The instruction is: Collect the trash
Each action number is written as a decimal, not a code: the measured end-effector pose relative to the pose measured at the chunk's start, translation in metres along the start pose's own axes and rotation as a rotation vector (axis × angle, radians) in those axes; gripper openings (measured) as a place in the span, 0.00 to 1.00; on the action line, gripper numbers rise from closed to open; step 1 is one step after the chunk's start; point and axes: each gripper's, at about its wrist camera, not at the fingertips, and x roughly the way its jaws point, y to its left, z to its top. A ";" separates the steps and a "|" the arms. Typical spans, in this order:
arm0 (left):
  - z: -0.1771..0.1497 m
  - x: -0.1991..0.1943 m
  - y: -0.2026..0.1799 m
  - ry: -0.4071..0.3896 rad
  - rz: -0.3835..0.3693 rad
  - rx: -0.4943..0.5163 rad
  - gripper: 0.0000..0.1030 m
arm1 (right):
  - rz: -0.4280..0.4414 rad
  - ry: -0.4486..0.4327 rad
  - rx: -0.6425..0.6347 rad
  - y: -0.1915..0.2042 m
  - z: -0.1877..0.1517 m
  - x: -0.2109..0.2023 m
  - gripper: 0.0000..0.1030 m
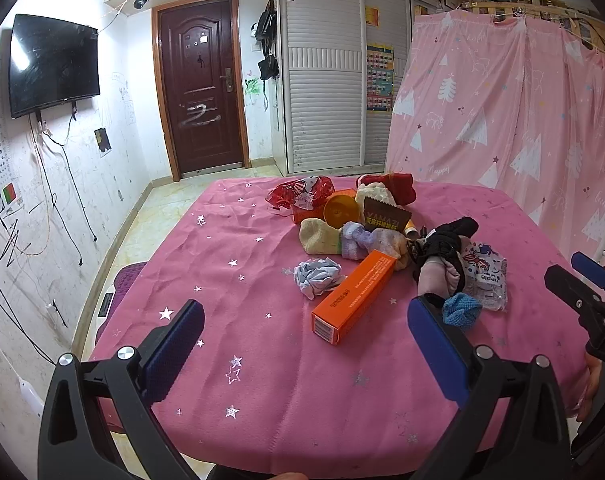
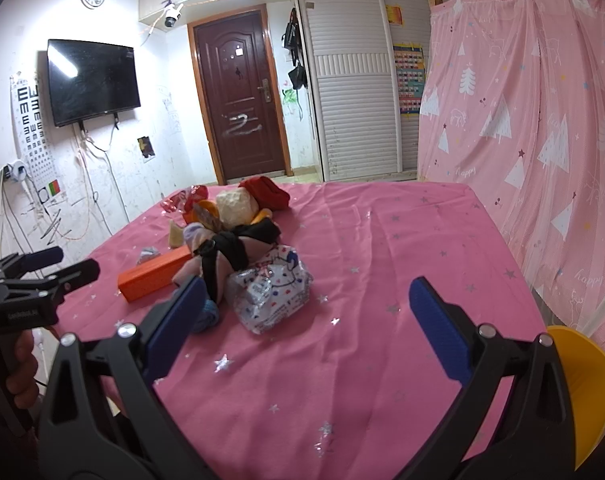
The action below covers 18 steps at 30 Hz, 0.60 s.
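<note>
A tabletop point(image 1: 262, 360) draped in a pink star-printed cloth is seen, and every place below is given relative to the long orange cardboard box point(image 1: 352, 298) lying on it. Beyond the box, a heap of mixed socks and wrappers is piled: a red foil wrapper point(image 1: 302, 196), a brown zigzag-edged packet point(image 1: 386, 216), a pastel fuzzy sock point(image 1: 366, 240) and black fabric point(image 1: 446, 240). To the right of the box, a clear printed plastic tissue pack point(image 2: 270, 296) is found, with a small blue knitted piece point(image 1: 462, 310) just beside it. Just left of the box, a crumpled pale blue wad point(image 1: 316, 276) is seen. The left gripper point(image 1: 306, 352) is held wide apart and empty, nearer than the box. The right gripper point(image 2: 306, 328) is likewise spread wide, holding nothing, with the tissue pack between its fingers' lines.
</note>
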 end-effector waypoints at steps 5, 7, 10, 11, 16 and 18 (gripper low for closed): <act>0.000 0.001 0.001 0.004 0.000 0.001 0.92 | -0.001 0.001 0.000 0.000 0.000 0.000 0.95; 0.000 0.000 0.002 0.002 0.000 0.003 0.92 | -0.001 0.001 -0.001 -0.001 0.000 0.000 0.95; 0.002 0.002 0.002 0.009 -0.003 0.009 0.92 | -0.006 0.003 -0.005 -0.003 0.001 0.000 0.95; 0.005 0.006 0.003 0.022 0.004 0.011 0.92 | -0.010 0.005 -0.006 -0.004 0.002 0.000 0.95; 0.026 0.031 0.016 0.105 -0.005 0.004 0.92 | -0.045 0.026 -0.017 0.006 0.002 0.004 0.95; 0.032 0.038 0.017 0.114 -0.014 0.010 0.92 | -0.053 0.037 -0.025 0.007 0.002 0.006 0.95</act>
